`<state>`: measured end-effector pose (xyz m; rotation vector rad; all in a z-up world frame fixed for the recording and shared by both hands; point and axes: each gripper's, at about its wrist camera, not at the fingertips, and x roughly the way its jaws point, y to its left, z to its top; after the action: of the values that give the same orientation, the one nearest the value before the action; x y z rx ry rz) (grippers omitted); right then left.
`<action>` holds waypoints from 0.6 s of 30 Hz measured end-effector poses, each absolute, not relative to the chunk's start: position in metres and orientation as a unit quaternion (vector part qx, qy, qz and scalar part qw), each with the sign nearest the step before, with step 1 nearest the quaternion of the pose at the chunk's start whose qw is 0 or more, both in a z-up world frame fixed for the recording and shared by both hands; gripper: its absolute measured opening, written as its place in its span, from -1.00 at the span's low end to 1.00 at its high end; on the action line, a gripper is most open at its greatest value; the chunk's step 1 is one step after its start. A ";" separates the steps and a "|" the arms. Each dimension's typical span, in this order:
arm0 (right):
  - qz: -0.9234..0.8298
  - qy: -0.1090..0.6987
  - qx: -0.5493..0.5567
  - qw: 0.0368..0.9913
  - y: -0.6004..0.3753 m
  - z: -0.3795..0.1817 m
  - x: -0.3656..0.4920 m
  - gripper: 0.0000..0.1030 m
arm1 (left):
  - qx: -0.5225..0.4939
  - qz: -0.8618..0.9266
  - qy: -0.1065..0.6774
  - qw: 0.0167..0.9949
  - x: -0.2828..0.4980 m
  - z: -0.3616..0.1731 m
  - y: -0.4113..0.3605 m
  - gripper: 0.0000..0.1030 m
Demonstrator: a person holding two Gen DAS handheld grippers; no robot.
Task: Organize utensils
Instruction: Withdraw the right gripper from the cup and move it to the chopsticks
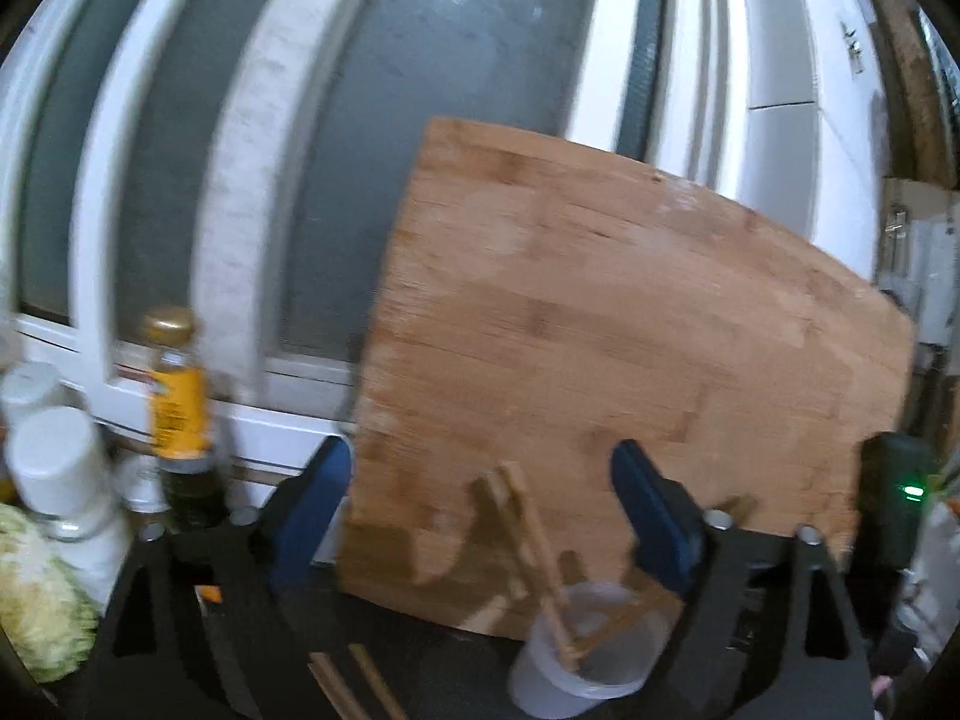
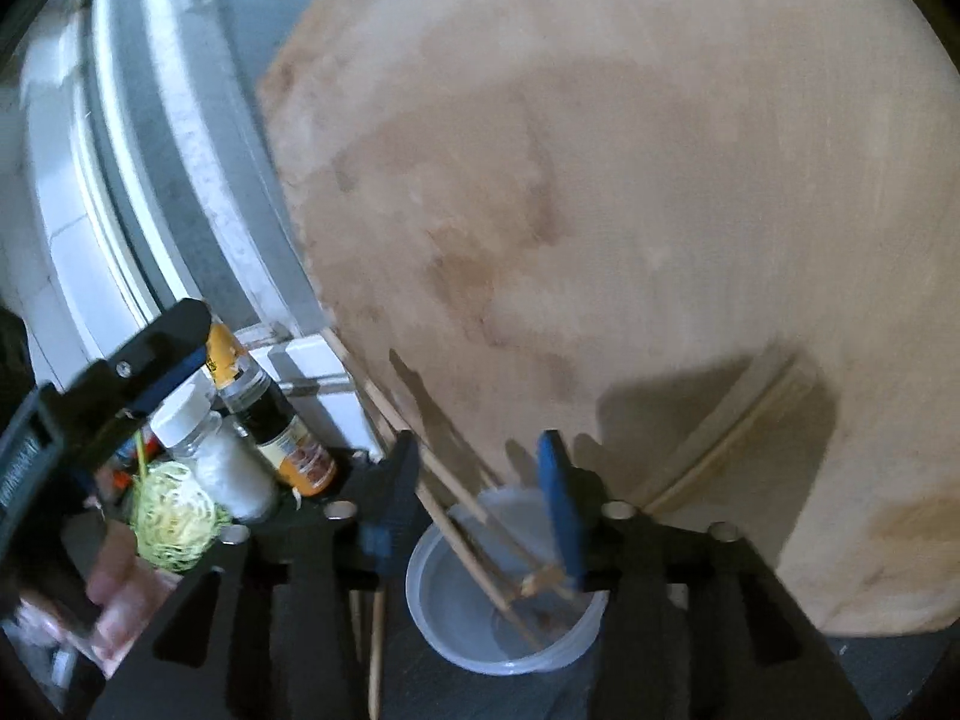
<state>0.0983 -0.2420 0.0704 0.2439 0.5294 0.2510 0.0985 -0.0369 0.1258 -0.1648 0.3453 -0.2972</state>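
Observation:
A clear plastic cup [image 1: 585, 654] stands on the dark counter in front of a wooden cutting board [image 1: 630, 348] that leans on the window. Several wooden chopsticks [image 1: 534, 546] stand in the cup. Two more chopsticks [image 1: 354, 684] lie on the counter. My left gripper [image 1: 480, 516] is open and empty, above and behind the cup. In the right wrist view my right gripper [image 2: 480, 498] is open just over the cup [image 2: 498, 600], with chopsticks [image 2: 468, 534] leaning between its fingers. More chopsticks [image 2: 720, 438] lean on the board [image 2: 630, 210]. The left gripper [image 2: 150, 360] shows at the left.
A yellow-labelled sauce bottle [image 1: 177, 402], white jars [image 1: 54, 462] and a cabbage [image 1: 36, 594] crowd the left of the counter. They also show in the right wrist view: bottle [image 2: 282, 426], white-capped jar [image 2: 222, 462], cabbage [image 2: 174, 510]. A dark device with a green light [image 1: 900, 492] stands at the right.

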 end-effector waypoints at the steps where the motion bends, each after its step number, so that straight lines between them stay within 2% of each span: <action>1: 0.116 0.250 0.106 0.955 -0.239 0.072 0.094 -0.05 | -0.074 -0.126 0.182 0.972 0.098 0.126 -0.035 0.75; 3: 0.097 0.234 0.081 0.964 -0.231 0.076 0.086 -0.05 | -0.057 -0.111 0.191 0.974 0.093 0.128 -0.032 0.77; 7: 0.092 0.219 0.053 0.970 -0.218 0.080 0.076 -0.05 | -0.021 -0.068 0.185 0.980 0.083 0.125 -0.025 0.99; 13: 0.070 0.194 0.020 0.978 -0.199 0.078 0.068 -0.08 | -0.005 -0.060 0.223 0.973 0.094 0.104 -0.012 0.99; 15: 0.065 0.198 0.014 0.978 -0.195 0.075 0.069 -0.26 | -0.009 -0.060 0.224 0.973 0.094 0.099 -0.007 0.99; 18: 0.048 0.193 0.005 0.980 -0.189 0.072 0.070 -0.27 | -0.028 -0.042 0.220 0.974 0.095 0.093 0.002 0.99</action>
<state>0.0698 -0.1888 0.0717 0.0109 0.3889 0.0973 0.0953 0.0023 0.0931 -0.0562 0.4432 -0.0857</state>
